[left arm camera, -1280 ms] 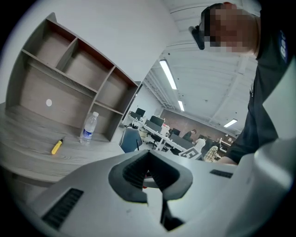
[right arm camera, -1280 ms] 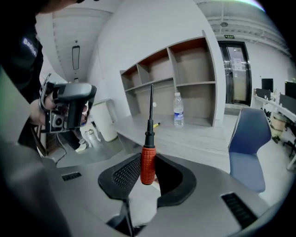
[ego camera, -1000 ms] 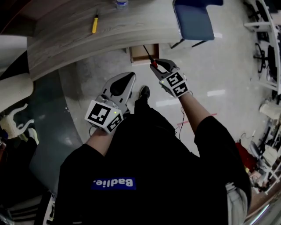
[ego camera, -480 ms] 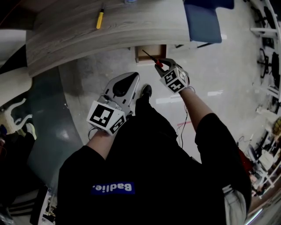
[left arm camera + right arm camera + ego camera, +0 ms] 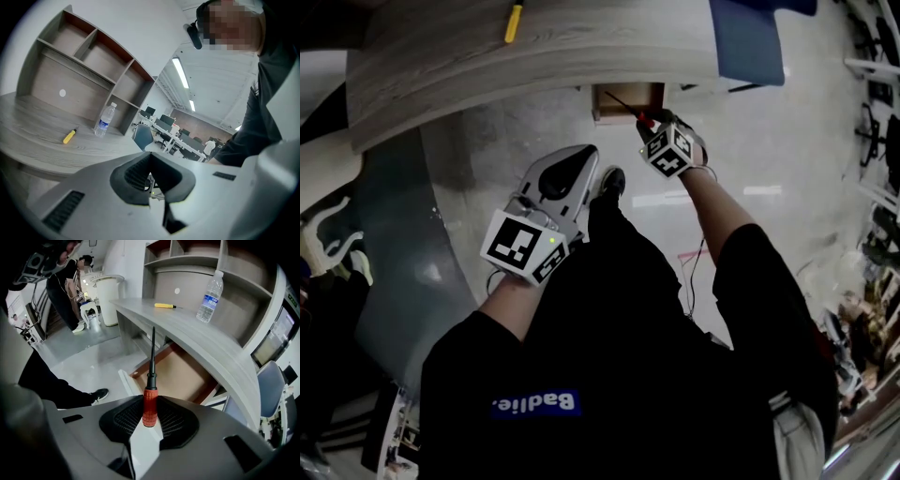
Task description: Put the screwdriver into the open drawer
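Observation:
My right gripper (image 5: pixel 150 399) is shut on the red handle of a screwdriver (image 5: pixel 149 411). Its black shaft points out over the open drawer (image 5: pixel 180 373), whose brown inside is bare. In the head view the right gripper (image 5: pixel 650 123) hangs at the drawer's (image 5: pixel 628 113) front edge, with the screwdriver (image 5: pixel 623 104) tip over the inside. My left gripper (image 5: pixel 580 156) is held lower left of it, over the floor, shut on nothing. In the left gripper view its pads (image 5: pixel 136 173) meet at the tips.
A yellow screwdriver (image 5: pixel 165 306) and a water bottle (image 5: pixel 209 297) sit on the curved grey desk (image 5: pixel 487 66) above the drawer. A blue chair (image 5: pixel 748 37) stands to the right of it. The person's shoe (image 5: pixel 611 180) is on the floor below the drawer.
The right gripper has sunk toward the drawer with the screwdriver and tilted steeply down. The left gripper has dropped a little.

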Demonstrator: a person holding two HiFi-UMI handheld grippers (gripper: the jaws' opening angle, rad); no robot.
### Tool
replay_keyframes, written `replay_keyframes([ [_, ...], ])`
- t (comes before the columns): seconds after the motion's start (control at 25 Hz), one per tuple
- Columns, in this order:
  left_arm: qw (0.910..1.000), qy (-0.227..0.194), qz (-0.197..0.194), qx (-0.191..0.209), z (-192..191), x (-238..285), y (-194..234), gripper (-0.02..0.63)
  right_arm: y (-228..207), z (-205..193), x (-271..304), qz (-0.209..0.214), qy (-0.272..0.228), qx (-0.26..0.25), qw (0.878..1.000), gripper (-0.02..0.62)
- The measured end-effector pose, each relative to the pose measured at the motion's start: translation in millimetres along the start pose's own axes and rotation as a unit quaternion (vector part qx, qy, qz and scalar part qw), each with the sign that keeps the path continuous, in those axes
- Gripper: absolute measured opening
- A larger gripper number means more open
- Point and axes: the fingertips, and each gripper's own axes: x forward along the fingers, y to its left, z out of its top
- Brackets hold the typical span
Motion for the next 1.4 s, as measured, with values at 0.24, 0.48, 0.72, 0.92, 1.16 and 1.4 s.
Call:
replay_keyframes([
  [0.24,0.9999,0.007,0.011,-0.007,-11.1,-4.7,9.5,0.002,-4.7,-10.2,21.4,-0.004,0.031,-0.002,0.999,0.115],
  [0.48,0.9998,0.015,0.013,-0.005,-14.6,-3.8,13.2,0.002,-14.0,-14.4,33.4,-0.016,0.054,0.005,0.998,0.115],
  [0.72,0.9996,0.021,0.014,-0.008,-19.4,-4.5,17.1,0.002,-20.5,-12.2,43.3,-0.016,0.084,0.003,0.996,0.114],
  [0.92,0.9995,0.024,0.016,-0.01,-23.8,-6.7,20.7,0.002,-26.2,-18.1,54.6,-0.024,0.104,0.032,0.994,0.114],
  [1.16,0.9994,0.028,0.019,-0.01,-25.0,-11.3,25.4,0.002,-35.1,-11.8,63.9,-0.032,0.11,0.075,0.991,0.115],
  [1.4,0.9993,0.029,0.022,-0.012,-26.4,-13.2,31.4,0.002,-35.0,-8.6,77.1,-0.041,0.108,0.138,0.984,0.114],
])
